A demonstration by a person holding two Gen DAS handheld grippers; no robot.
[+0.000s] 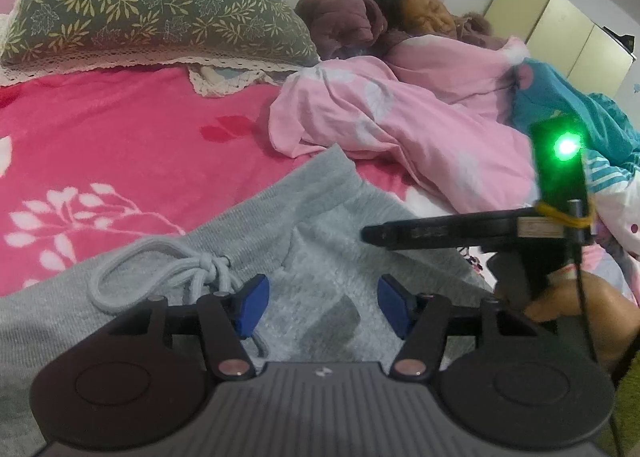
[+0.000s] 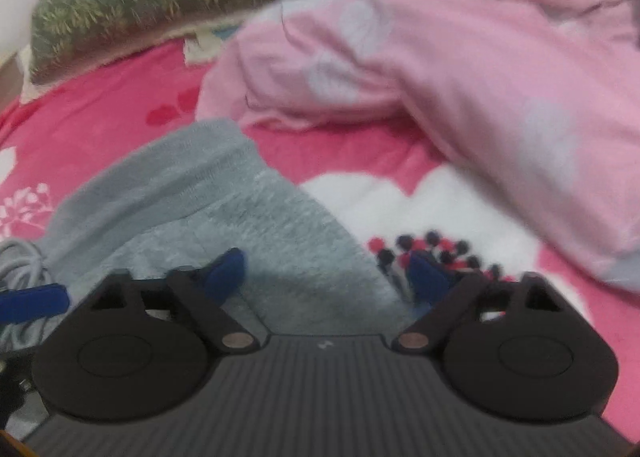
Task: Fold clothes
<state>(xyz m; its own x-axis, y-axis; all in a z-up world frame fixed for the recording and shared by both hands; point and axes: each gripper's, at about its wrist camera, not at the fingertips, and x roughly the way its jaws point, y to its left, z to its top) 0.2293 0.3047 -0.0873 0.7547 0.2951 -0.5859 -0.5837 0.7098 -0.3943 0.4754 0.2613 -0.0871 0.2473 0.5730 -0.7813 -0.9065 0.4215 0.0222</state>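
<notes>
Grey sweatpants (image 1: 320, 217) lie on the pink flowered blanket (image 1: 120, 145), waistband up, with a tied grey drawstring (image 1: 192, 269) left of centre. My left gripper (image 1: 323, 305) hangs just over the pants below the waistband, its blue pads apart with nothing pinched between them. My right gripper (image 1: 384, 235) reaches in side-on from the right over the pants' right edge. In the blurred right wrist view, the right gripper (image 2: 326, 277) stands open above the right edge of the sweatpants (image 2: 208, 209). One blue pad of the left gripper (image 2: 36, 303) shows at the far left.
A green leaf-print pillow (image 1: 152, 5) lies at the head of the bed. A person (image 1: 400, 5) lies under a pink quilt (image 1: 420, 117) on the right, close to the pants. A teal garment (image 1: 560, 97) and yellow cupboard doors (image 1: 560, 17) are at far right.
</notes>
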